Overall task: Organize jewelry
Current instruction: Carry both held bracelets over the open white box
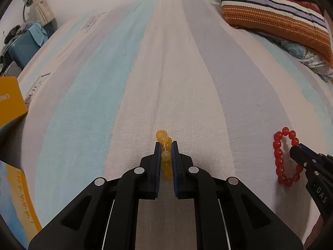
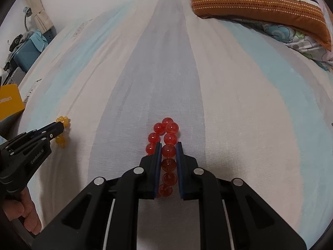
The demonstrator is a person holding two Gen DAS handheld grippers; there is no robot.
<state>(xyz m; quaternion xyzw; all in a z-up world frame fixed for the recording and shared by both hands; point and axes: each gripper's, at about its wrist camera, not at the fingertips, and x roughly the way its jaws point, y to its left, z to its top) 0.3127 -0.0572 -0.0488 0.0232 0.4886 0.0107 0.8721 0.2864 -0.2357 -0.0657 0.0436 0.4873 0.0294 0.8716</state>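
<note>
A yellow bead bracelet (image 1: 162, 135) lies on the striped bedsheet (image 1: 145, 83), squeezed flat between the pads of my left gripper (image 1: 166, 145), which is shut on it. In the right wrist view the same yellow bracelet (image 2: 63, 121) shows at the left with the left gripper (image 2: 59, 128) on it. A red bead bracelet (image 2: 166, 129) lies further right on the sheet. My right gripper (image 2: 169, 145) is shut on one side of its loop. From the left wrist view the red bracelet (image 1: 280, 152) lies as a ring with the right gripper (image 1: 295, 149) on its right side.
A striped orange and maroon pillow (image 1: 270, 10) and a floral cloth (image 1: 308, 56) lie at the far right of the bed. A yellow box (image 1: 10, 100) sits at the left edge, with a yellow and blue card (image 1: 18, 204) nearer. A blue suitcase (image 1: 22, 48) stands beyond the bed. A hand (image 2: 29, 214) holds the left gripper.
</note>
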